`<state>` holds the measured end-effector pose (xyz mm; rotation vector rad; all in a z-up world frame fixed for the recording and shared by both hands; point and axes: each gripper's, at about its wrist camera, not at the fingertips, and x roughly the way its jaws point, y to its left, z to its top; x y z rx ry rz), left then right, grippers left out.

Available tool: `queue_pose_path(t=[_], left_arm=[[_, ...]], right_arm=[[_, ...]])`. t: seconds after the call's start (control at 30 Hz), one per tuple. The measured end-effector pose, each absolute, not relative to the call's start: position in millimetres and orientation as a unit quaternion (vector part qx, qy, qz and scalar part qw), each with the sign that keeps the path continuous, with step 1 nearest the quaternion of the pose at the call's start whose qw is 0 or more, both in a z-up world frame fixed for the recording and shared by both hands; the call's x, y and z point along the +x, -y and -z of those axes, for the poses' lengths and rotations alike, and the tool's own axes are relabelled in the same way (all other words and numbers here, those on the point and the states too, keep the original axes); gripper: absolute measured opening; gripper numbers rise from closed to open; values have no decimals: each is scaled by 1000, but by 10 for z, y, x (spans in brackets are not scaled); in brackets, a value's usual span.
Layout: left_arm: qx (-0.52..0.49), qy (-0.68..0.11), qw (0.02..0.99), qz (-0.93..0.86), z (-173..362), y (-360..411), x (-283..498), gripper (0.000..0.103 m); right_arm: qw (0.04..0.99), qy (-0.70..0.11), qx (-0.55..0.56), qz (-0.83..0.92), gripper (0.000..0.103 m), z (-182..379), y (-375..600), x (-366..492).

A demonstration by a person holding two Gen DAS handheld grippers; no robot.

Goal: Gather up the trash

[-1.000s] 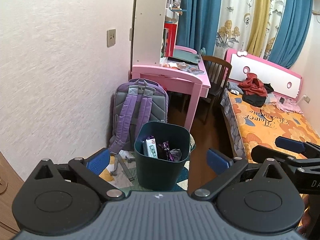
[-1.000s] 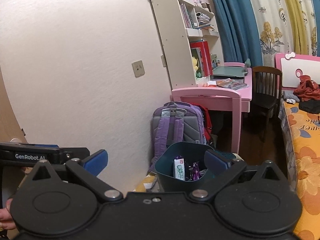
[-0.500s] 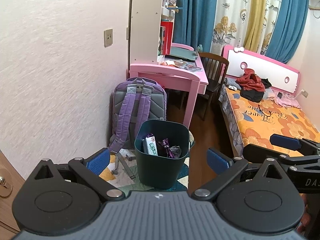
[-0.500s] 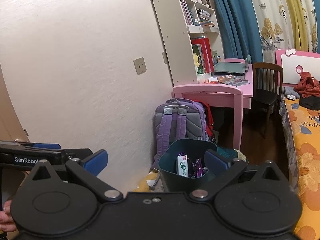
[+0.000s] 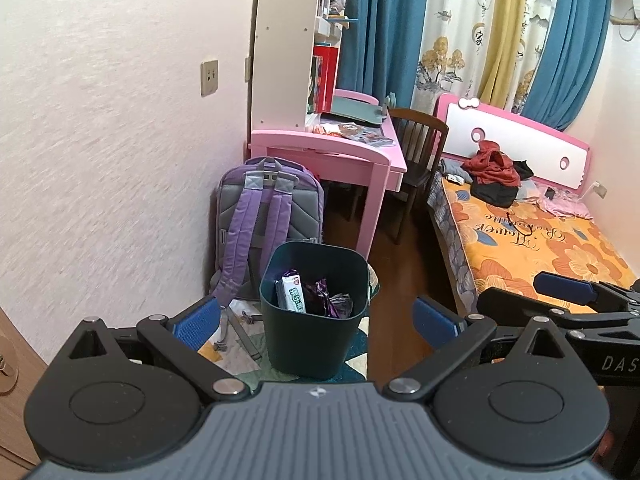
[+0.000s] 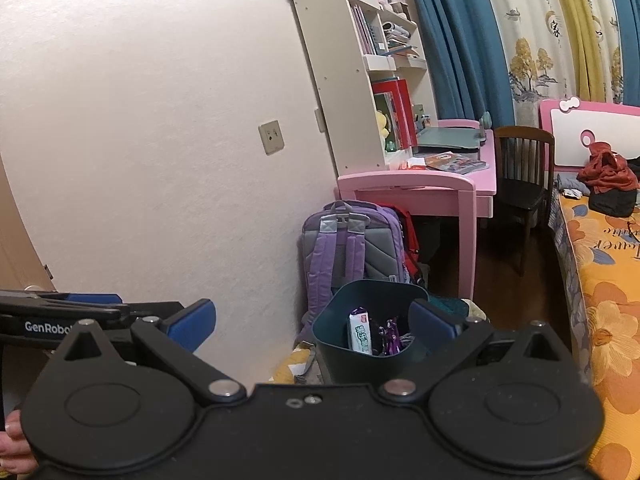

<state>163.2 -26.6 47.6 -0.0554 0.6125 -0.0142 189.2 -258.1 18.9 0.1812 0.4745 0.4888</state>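
Left gripper was spread wide and held nothing; right gripper was likewise spread and empty. Both were held above the floor, aimed at the dark teal trash bin, not touching it. The bin stood on a patterned mat just in front of a purple backpack that leaned by the wall. Inside the bin were a white-and-green wrapper pack standing on end and crumpled purple foil wrappers beside it.

Handling, as a judgement: the wrappers looked light, thin and crinkly, likely slippery, so a pinch on a bunched fold or on the pack's top edge would suit. The bin looked like stiff plastic, light with so little in it; its rim would be the place to grip.

Farther off were a pink desk, a dark wooden chair, a bed with an orange floral cover carrying a red garment, and blue curtains.

Compared with a second earlier, both views had pulled back and up slightly: the bin sat a little smaller and farther off. The jaws stayed equally wide, and the bin's contents were unchanged.
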Motion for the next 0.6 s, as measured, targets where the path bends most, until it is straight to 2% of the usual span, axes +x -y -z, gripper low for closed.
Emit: queue_pose_path(t=[0.6], left_arm=[[-51, -315, 948, -8, -421, 169, 1733, 103]], right_arm=[[935, -243, 86, -244, 103, -156, 2543, 1963]])
